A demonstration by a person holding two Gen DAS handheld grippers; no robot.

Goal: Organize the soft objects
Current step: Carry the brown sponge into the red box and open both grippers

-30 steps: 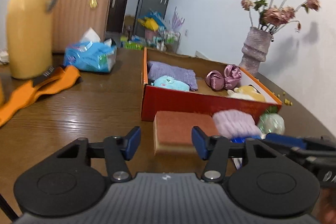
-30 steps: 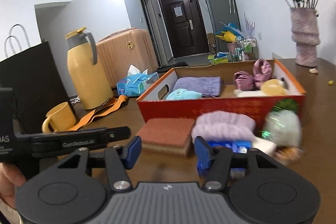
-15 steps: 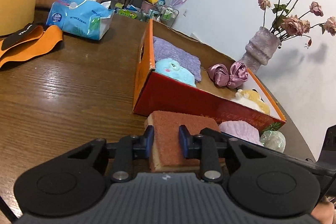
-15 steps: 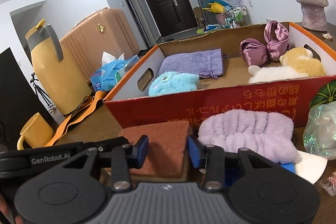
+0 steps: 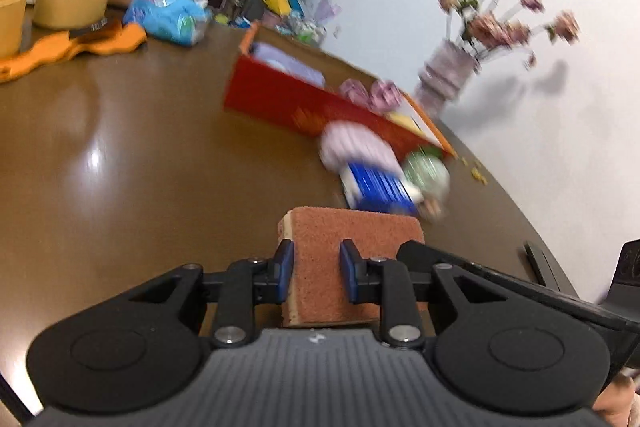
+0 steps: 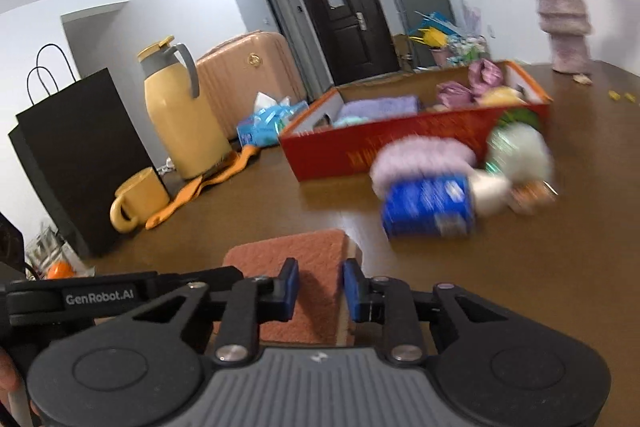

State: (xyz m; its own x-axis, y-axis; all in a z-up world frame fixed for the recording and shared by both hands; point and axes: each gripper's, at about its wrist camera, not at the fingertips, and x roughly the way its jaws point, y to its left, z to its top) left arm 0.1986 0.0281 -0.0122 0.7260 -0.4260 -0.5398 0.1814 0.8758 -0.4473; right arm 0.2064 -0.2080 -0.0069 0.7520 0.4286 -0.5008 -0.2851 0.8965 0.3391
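A rust-brown sponge (image 5: 352,227) with a yellow underside sits between both pairs of blue pads, well in front of the red box (image 5: 280,99). My left gripper (image 5: 316,267) is shut on the sponge's left part, one pad at its yellow edge. My right gripper (image 6: 318,291) pinches the right part of the sponge (image 6: 300,251), its jaws still closing. The red box (image 6: 340,151) holds a purple cloth, a satin bow and plush toys. A fluffy lilac piece (image 6: 420,159), a blue pack (image 6: 428,207) and a white-green bundle (image 6: 520,147) lie before it.
On the brown table stand a yellow flask (image 6: 180,119), a yellow mug (image 6: 140,199), a black paper bag (image 6: 80,147), an orange strap (image 6: 200,187) and a blue tissue pack (image 6: 260,123). A vase of flowers (image 6: 564,27) stands at the far right. A pink suitcase (image 6: 248,75) is behind.
Both grippers have closed onto the sponge. The sponge has come back with them, away from the red box and the lilac piece, and the left view has rolled.
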